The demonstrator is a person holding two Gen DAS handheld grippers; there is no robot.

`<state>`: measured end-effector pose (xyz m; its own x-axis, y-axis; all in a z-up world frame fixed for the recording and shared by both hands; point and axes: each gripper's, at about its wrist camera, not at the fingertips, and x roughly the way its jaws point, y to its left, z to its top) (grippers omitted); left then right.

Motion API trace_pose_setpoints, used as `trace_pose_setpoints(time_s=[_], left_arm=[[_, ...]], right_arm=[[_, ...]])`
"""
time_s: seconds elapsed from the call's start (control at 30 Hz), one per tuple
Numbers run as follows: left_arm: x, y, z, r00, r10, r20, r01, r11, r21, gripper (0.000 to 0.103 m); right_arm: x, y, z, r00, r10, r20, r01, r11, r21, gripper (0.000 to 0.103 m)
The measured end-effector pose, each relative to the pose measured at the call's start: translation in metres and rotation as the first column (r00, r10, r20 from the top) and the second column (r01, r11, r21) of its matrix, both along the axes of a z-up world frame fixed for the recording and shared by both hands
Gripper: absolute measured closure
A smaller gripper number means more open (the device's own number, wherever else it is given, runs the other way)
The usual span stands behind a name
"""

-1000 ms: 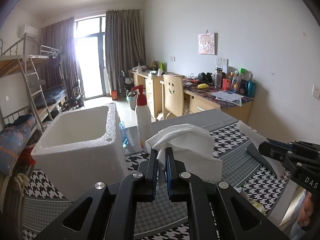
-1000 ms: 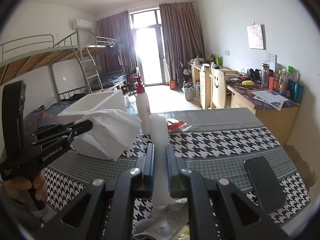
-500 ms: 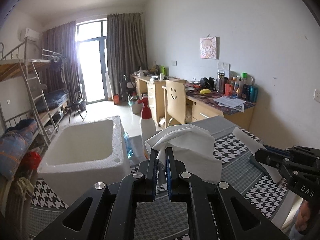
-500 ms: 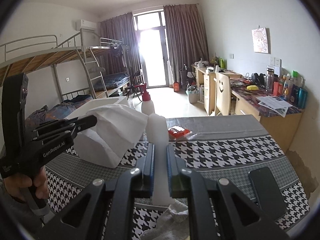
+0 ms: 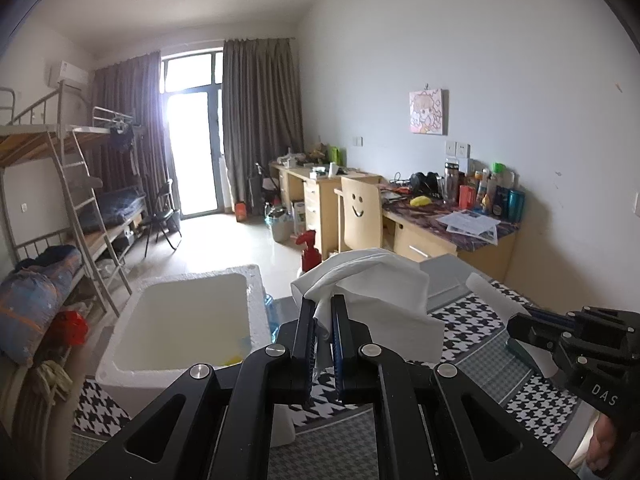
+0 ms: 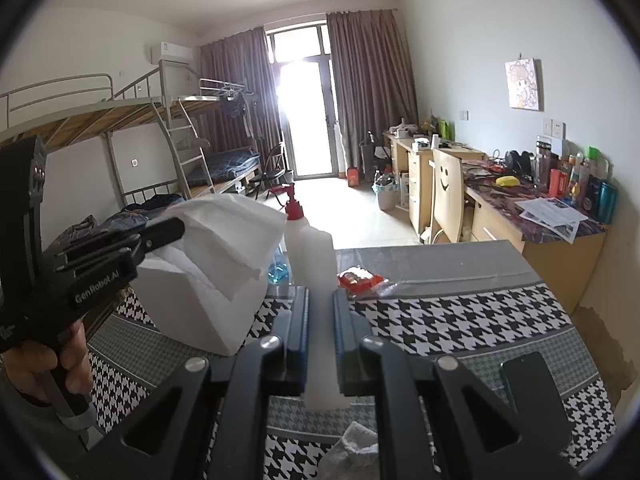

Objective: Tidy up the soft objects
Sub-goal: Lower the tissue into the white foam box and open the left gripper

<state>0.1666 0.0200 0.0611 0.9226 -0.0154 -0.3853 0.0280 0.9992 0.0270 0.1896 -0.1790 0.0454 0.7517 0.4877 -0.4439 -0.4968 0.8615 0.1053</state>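
Observation:
My left gripper (image 5: 322,320) is shut on a folded white cloth (image 5: 372,292) and holds it in the air, just right of the open white foam box (image 5: 188,320). The same cloth (image 6: 228,232) shows in the right wrist view, hanging in front of the box (image 6: 200,304). My right gripper (image 6: 320,320) is shut on a white foam roll (image 6: 318,280) that stands up between its fingers, above the houndstooth tablecloth (image 6: 460,320). In the left wrist view the roll (image 5: 492,292) sticks out of the right gripper (image 5: 516,328) at right.
A spray bottle with a red top (image 6: 294,224) and a blue bottle (image 6: 278,270) stand behind the box. A red snack packet (image 6: 360,280) lies mid-table. A dark phone (image 6: 528,376) lies at right. A crumpled cloth (image 6: 352,452) lies near the front edge. Something yellow (image 5: 232,358) lies inside the box.
Both grippers have risen with their loads. The left gripper with the cloth has moved up and closer over the foam box, whose inside now shows.

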Motion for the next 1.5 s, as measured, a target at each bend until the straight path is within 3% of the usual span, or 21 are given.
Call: trace_pose_setpoints(time_s=[0.7,1.5], left_arm=[[0.011,0.020,0.021,0.998,0.052,0.047,-0.052,0.999,0.010,0.095],[0.018,0.064,0.028,0.977,0.206,0.055,-0.207,0.978,0.014,0.095]], right_arm=[[0.015,0.029,0.022,0.998,0.056,0.028,-0.056,0.998,-0.014,0.089],[0.032,0.073,0.036,0.985,0.170,0.026,-0.169,0.985,-0.026,0.089]])
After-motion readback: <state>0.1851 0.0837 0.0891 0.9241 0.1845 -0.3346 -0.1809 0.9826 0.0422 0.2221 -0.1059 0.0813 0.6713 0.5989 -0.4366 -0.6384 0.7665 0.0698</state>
